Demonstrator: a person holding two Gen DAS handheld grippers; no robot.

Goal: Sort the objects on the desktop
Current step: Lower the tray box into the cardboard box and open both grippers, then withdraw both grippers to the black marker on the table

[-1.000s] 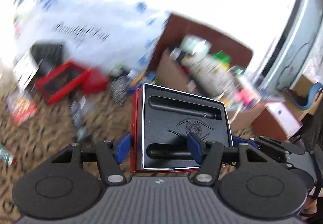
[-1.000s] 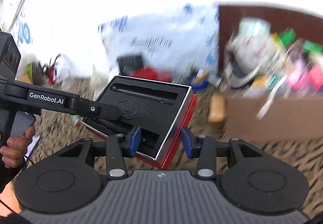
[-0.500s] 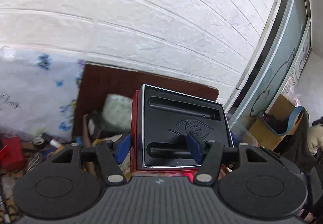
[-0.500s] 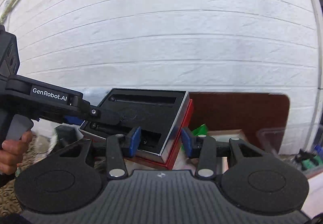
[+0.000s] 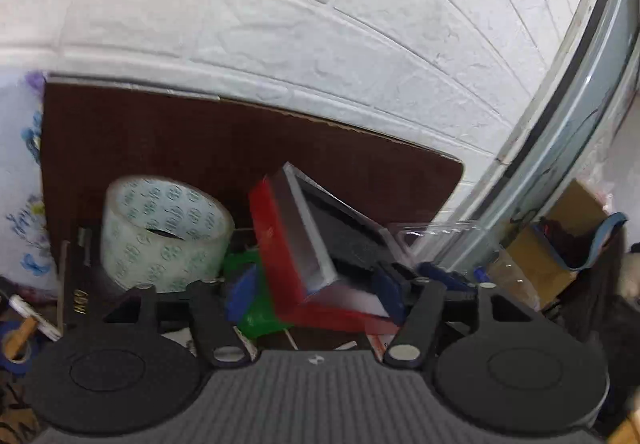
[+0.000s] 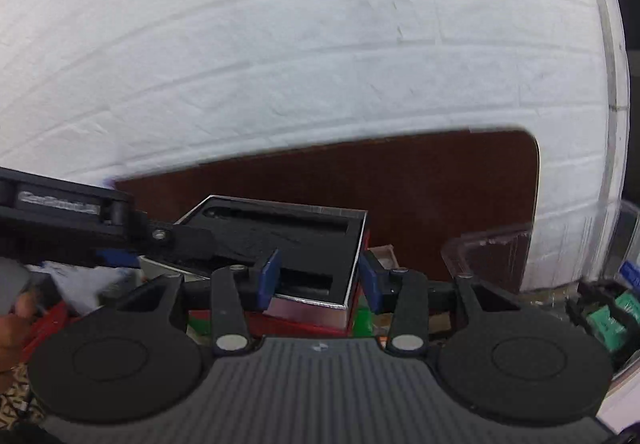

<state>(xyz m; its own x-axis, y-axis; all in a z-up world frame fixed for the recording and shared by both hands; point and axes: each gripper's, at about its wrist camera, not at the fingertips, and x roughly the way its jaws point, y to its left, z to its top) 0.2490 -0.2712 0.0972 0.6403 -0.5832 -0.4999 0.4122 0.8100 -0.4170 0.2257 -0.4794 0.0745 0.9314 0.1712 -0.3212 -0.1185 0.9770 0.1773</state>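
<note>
Left wrist view: left hand-held gripper jaws opening; red box tilted between the pads, no longer squeezed.
Right wrist view: right hand-held gripper clamped on the box corner.
Box: above a cluttered carton, beside tape roll, before brown board.
</note>
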